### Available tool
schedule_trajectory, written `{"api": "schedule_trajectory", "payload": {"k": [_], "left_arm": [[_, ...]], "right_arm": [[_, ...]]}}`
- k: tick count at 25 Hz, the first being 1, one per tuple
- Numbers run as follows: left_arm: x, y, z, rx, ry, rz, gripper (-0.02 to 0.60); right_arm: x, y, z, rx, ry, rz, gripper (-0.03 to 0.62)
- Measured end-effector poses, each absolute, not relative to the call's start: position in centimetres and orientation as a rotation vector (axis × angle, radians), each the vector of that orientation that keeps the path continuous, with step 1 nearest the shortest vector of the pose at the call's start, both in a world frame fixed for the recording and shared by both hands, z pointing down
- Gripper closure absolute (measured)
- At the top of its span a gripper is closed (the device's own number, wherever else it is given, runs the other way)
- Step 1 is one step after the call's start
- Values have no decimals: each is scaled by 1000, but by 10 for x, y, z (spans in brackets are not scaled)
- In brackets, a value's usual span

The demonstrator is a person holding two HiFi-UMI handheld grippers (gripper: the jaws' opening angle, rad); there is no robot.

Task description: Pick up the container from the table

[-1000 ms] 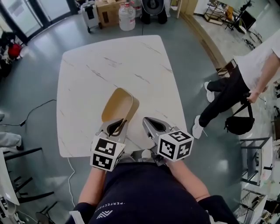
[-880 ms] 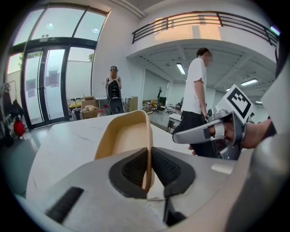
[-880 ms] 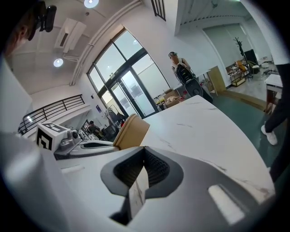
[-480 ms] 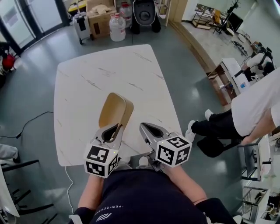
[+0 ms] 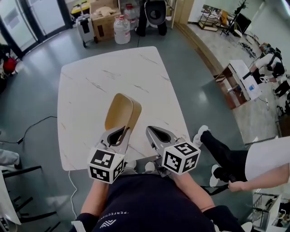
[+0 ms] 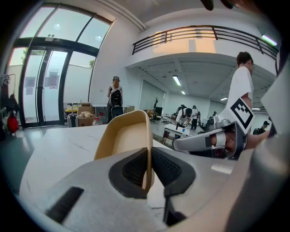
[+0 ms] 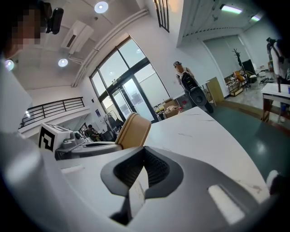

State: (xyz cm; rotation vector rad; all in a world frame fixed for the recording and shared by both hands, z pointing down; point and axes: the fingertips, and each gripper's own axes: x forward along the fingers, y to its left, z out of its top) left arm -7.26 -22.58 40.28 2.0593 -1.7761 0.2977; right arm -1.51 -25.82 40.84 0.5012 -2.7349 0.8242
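A tan oval container (image 5: 121, 108) hangs tilted on its side over the near part of the white marble table (image 5: 113, 68). My left gripper (image 5: 123, 130) is shut on its near rim; in the left gripper view the dark pads pinch the thin wall of the container (image 6: 124, 136) at the left gripper (image 6: 147, 156). My right gripper (image 5: 150, 130) is just right of it, shut with nothing held, and shows as the right gripper (image 6: 181, 144) there. In the right gripper view the right gripper (image 7: 144, 152) has its jaws together, with the container (image 7: 134, 131) to the left.
A person in dark trousers (image 5: 226, 161) walks beside the table's right edge. Cardboard boxes (image 5: 103, 13), a water jug (image 5: 121, 23) and a suitcase (image 5: 84, 25) stand beyond the far edge. A cable (image 5: 36, 122) lies on the floor at left.
Both grippers have risen a little, and the container has come up with the left one. The person at right has moved toward the lower right.
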Motion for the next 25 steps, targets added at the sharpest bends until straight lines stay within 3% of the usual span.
{"api": "schedule_trajectory", "payload": {"k": [25], "left_arm": [[-69, -215, 410, 2043, -1776, 360, 552]], "right_arm": [[-9, -255, 407, 504, -2752, 819, 594]]}}
